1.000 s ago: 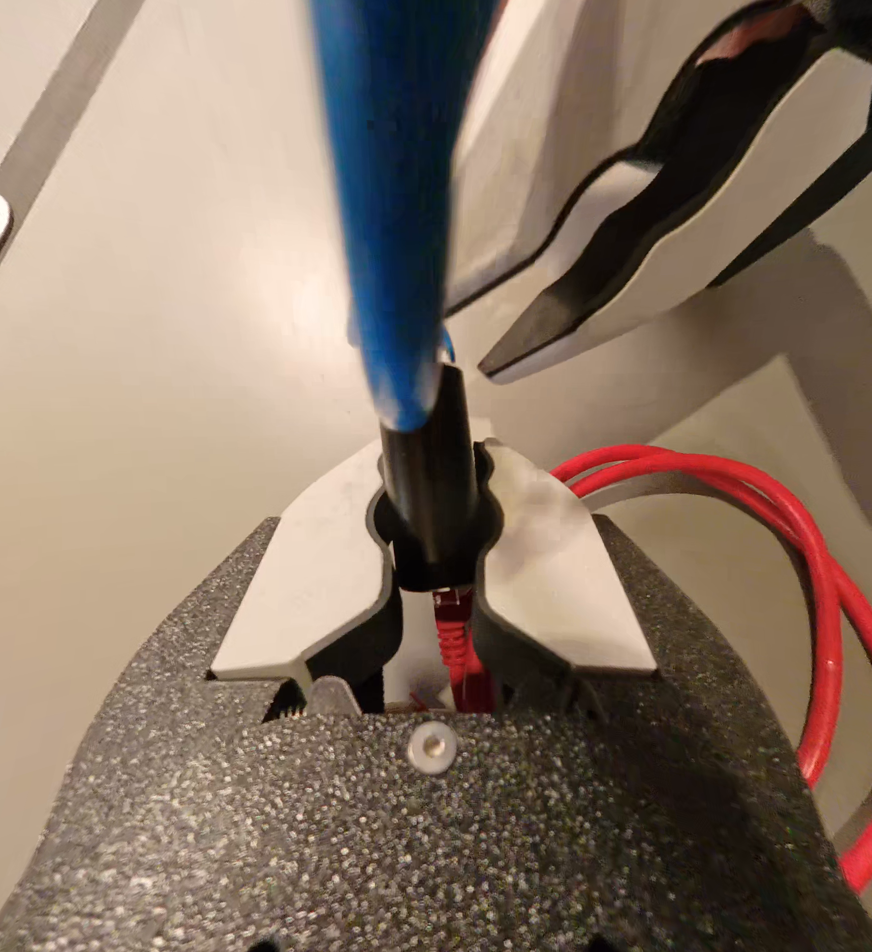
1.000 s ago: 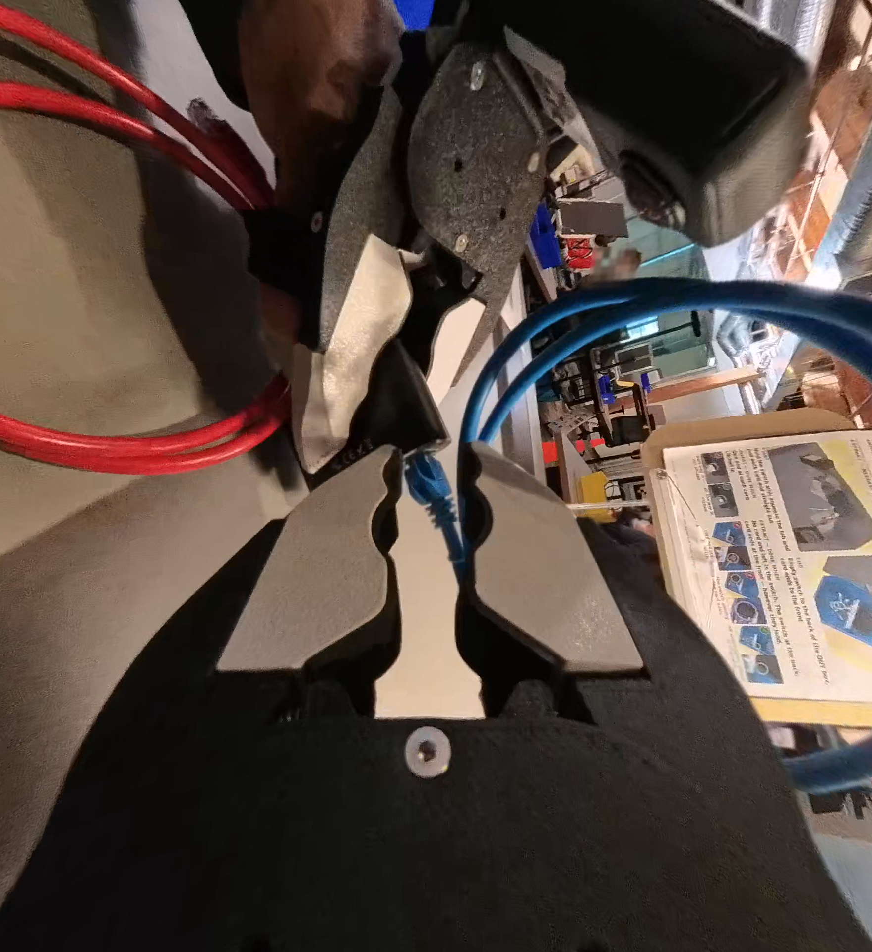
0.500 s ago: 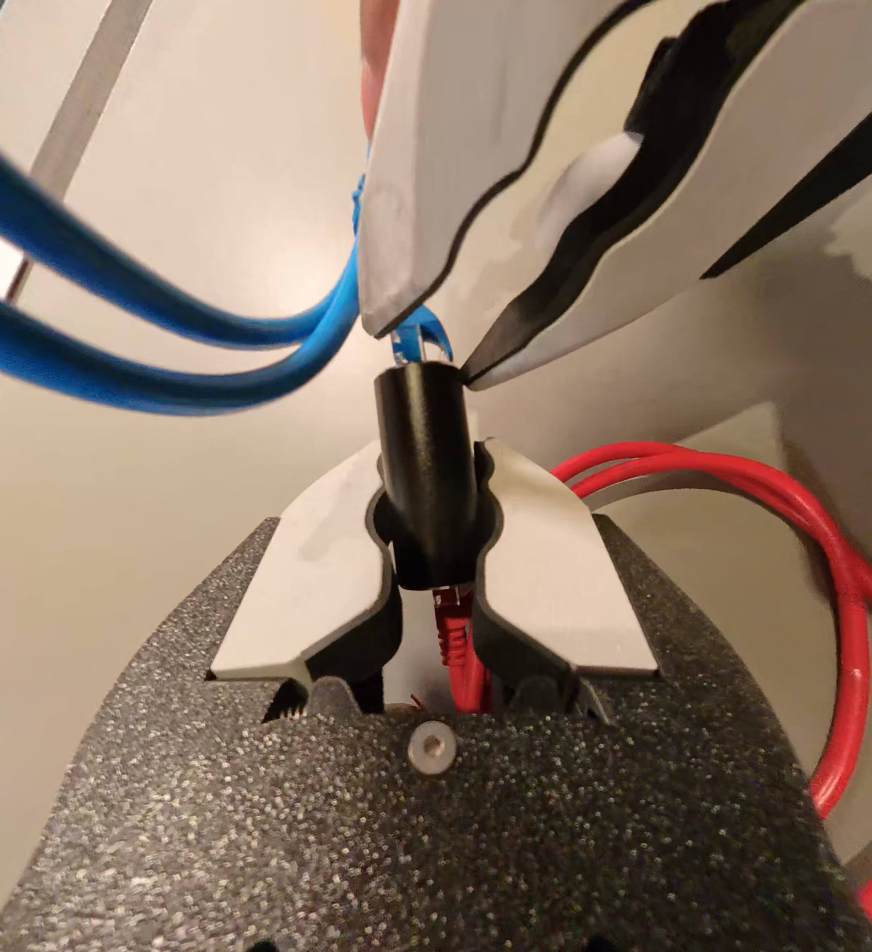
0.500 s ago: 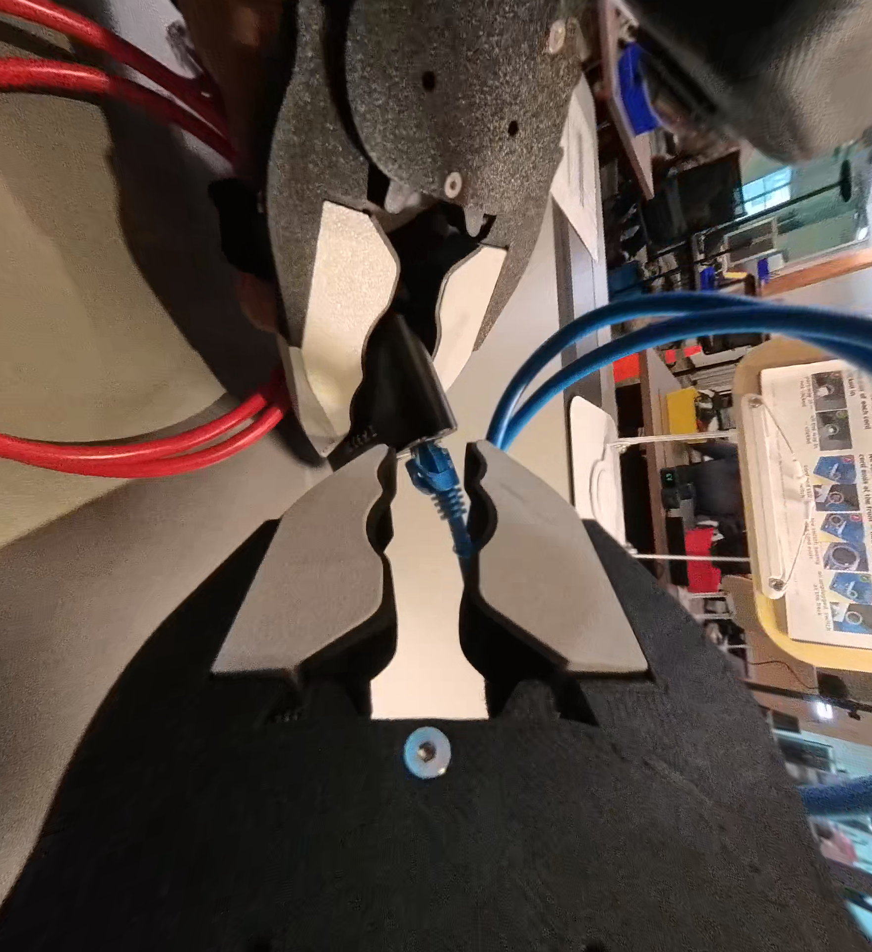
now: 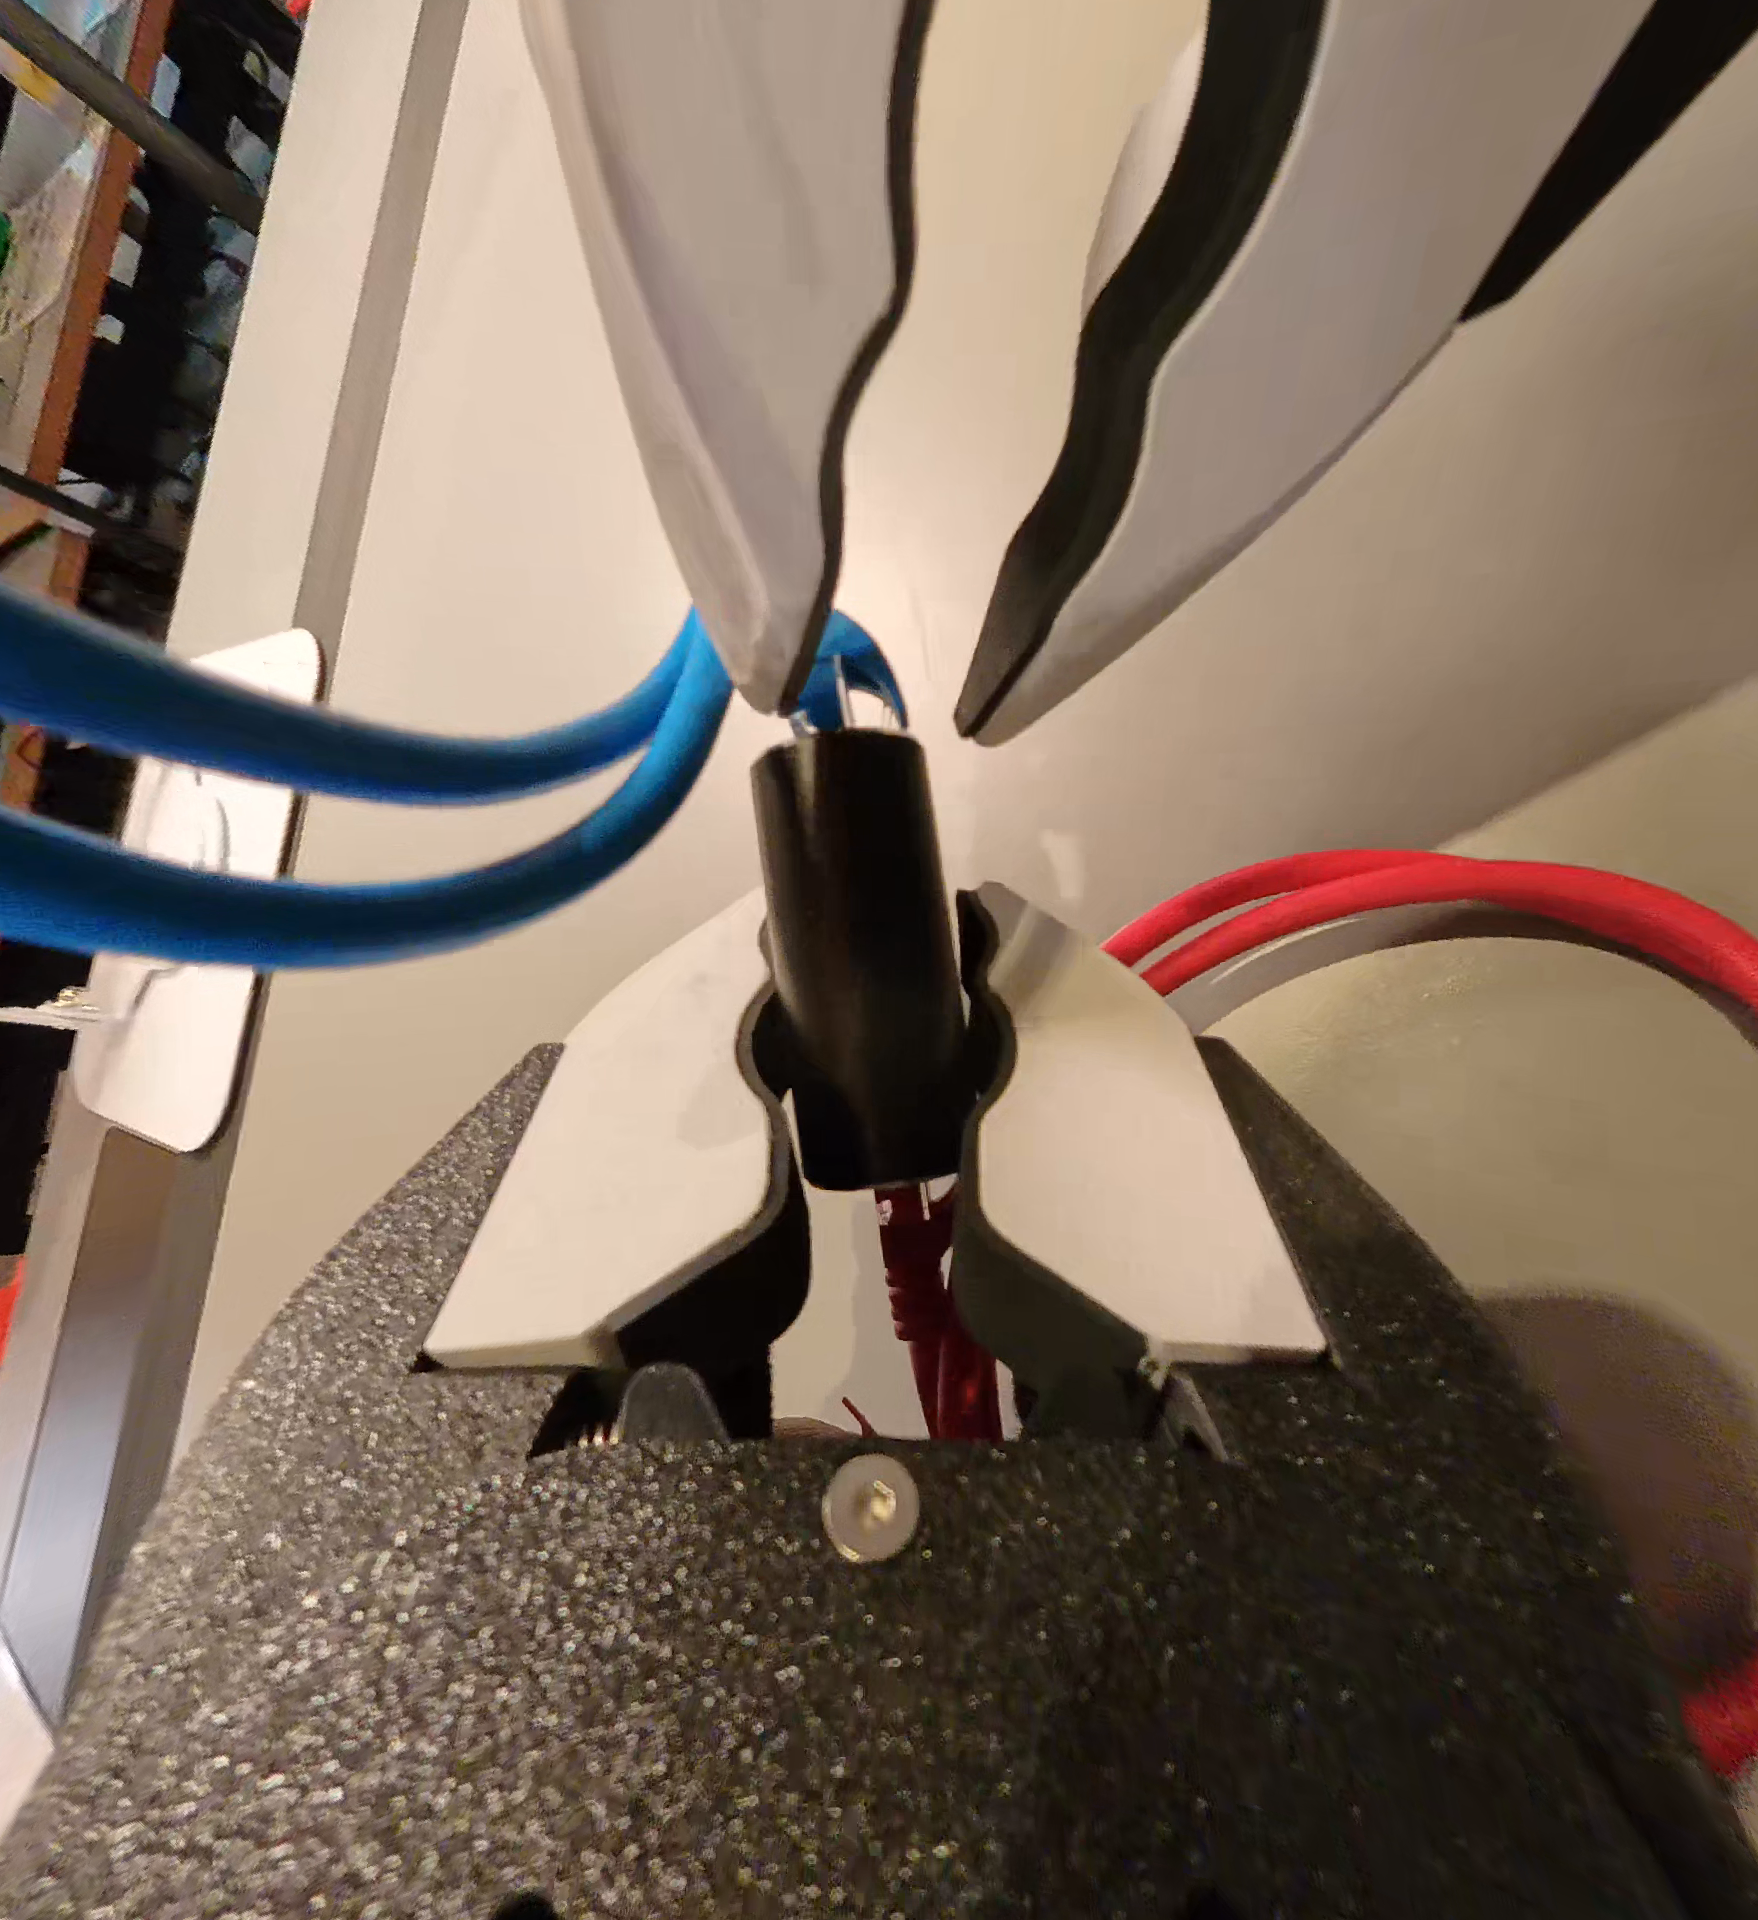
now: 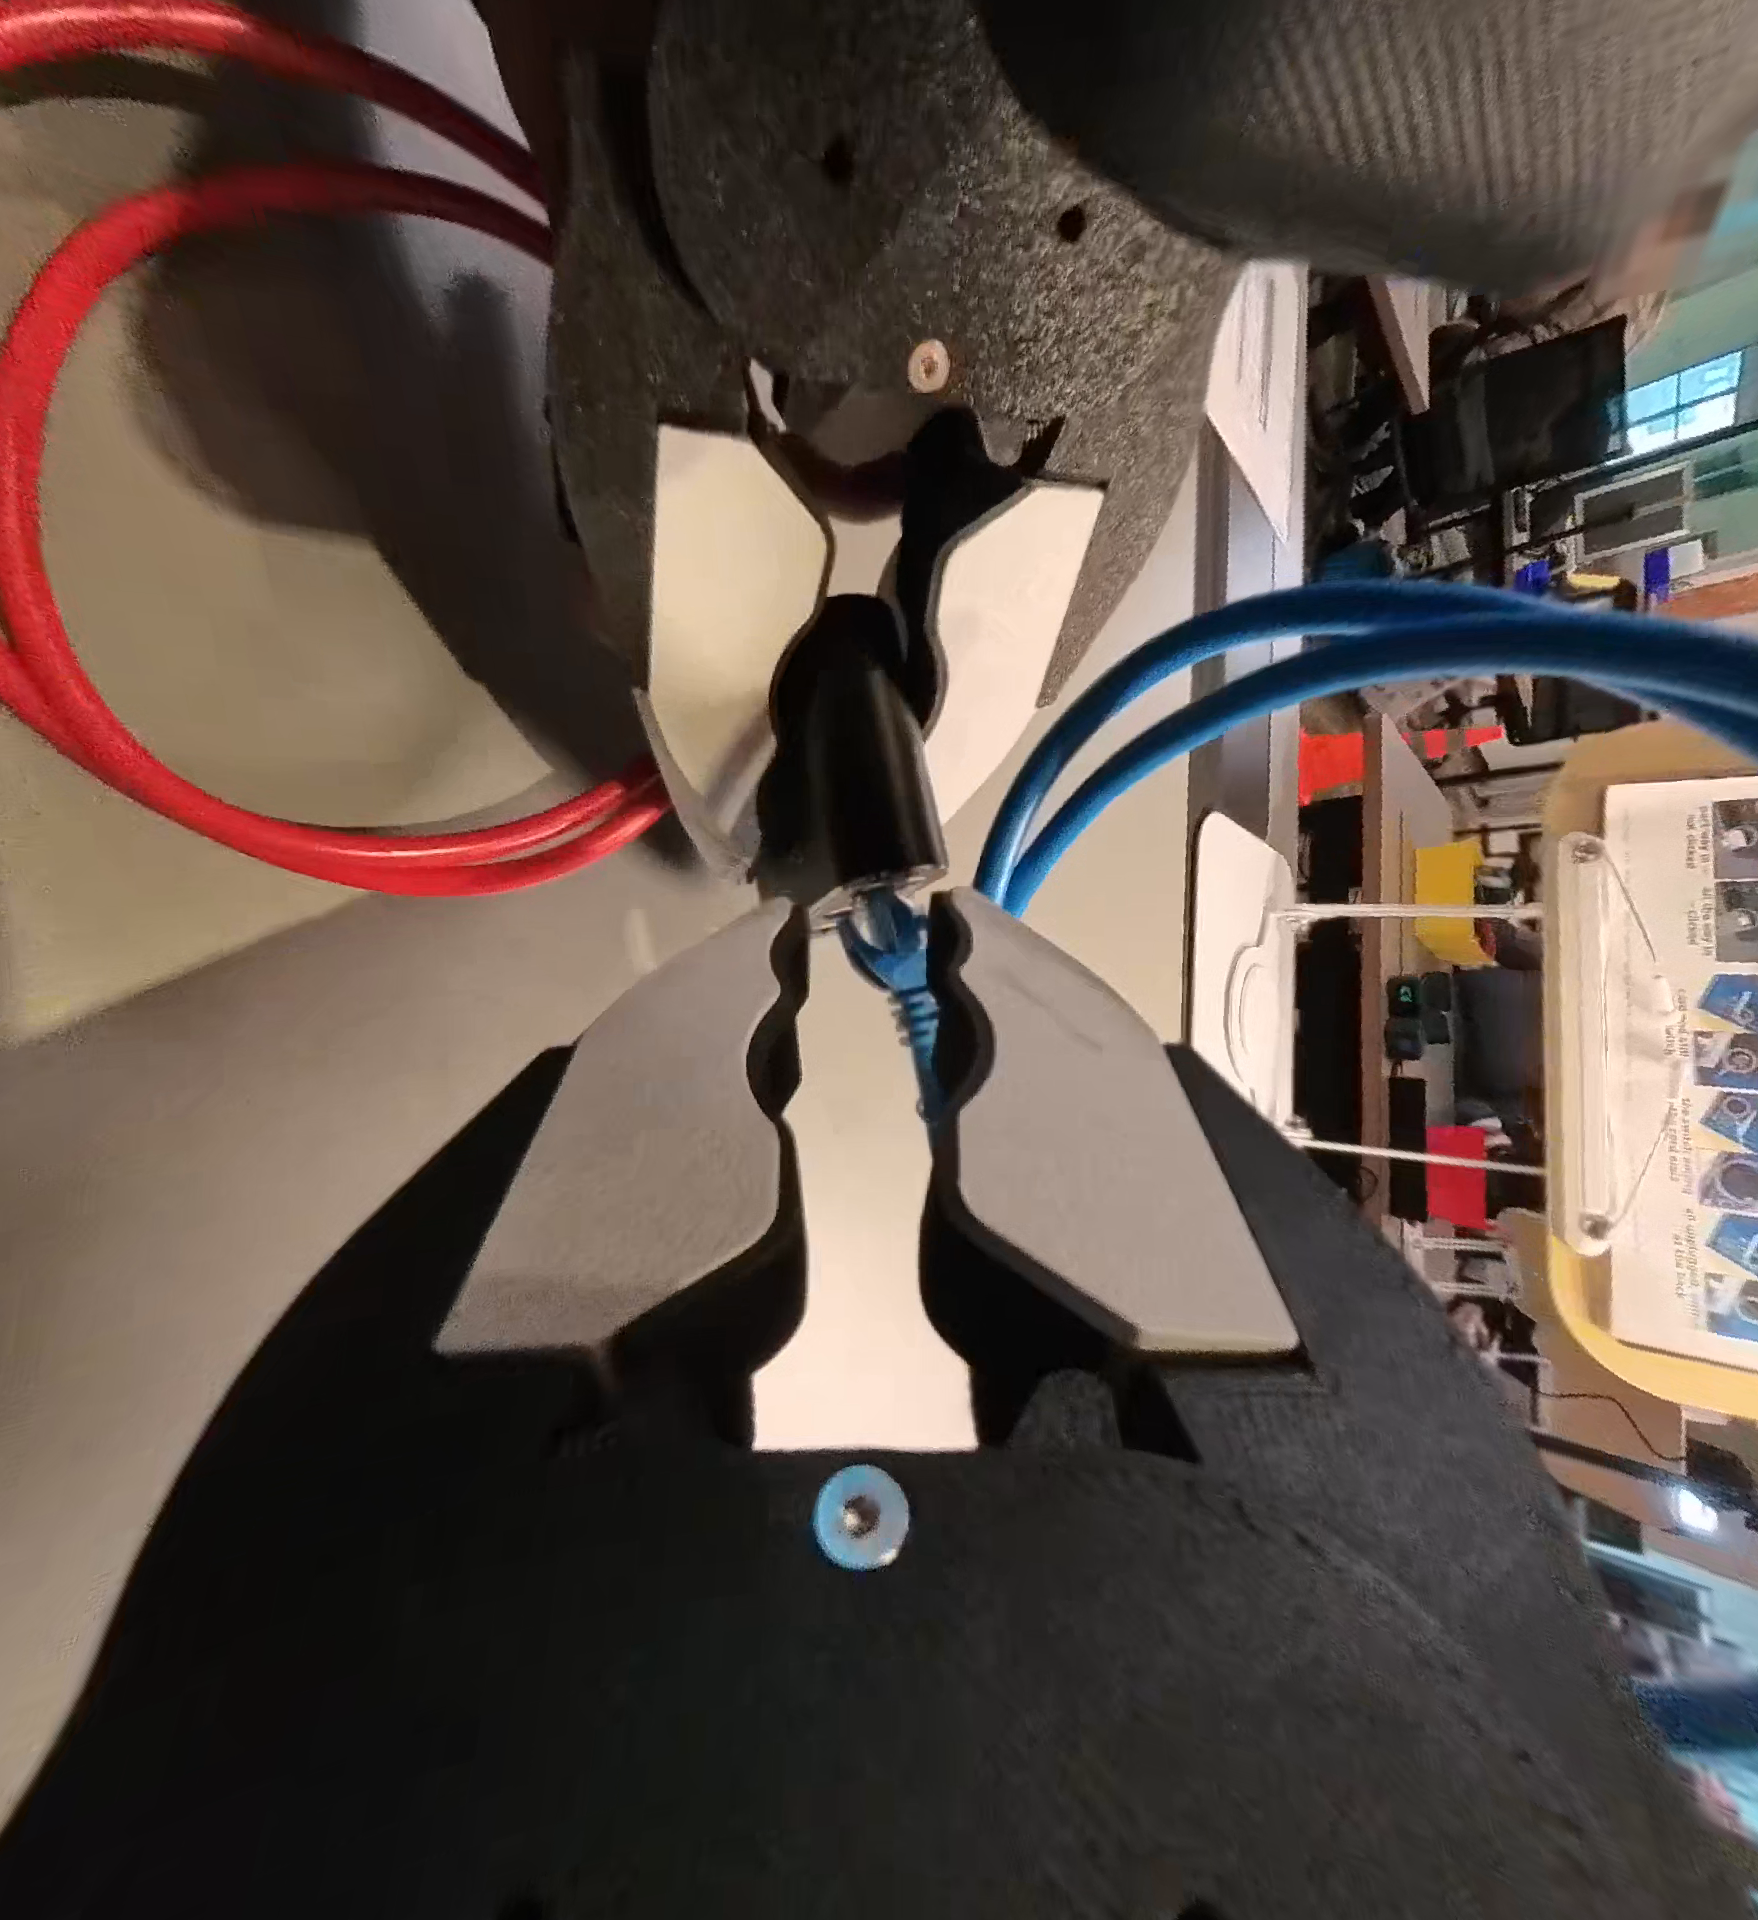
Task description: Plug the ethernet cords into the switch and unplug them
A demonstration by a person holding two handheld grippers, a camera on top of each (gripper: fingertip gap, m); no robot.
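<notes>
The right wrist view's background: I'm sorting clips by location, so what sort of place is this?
Probably a lab or workshop. Behind the pale table stand cluttered benches with dark equipment, coloured storage bins, and a propped illustrated instruction sheet.

The left gripper [image 5: 870, 1023] clamps the switch [image 5: 859, 966] between its fingers. One cord [image 5: 916, 1299] enters the switch's near end, runs back between those fingers and loops out to the right. Opposite it, the right gripper [image 6: 870, 935] points tip to tip at the left one. The other cord's plug [image 6: 890, 951] sits in the switch's far end, between the right gripper's spread fingers, touching the right one. This cord [image 6: 1322, 675] loops away rightward in the right wrist view. A table [image 5: 501, 520] lies behind both.
</notes>
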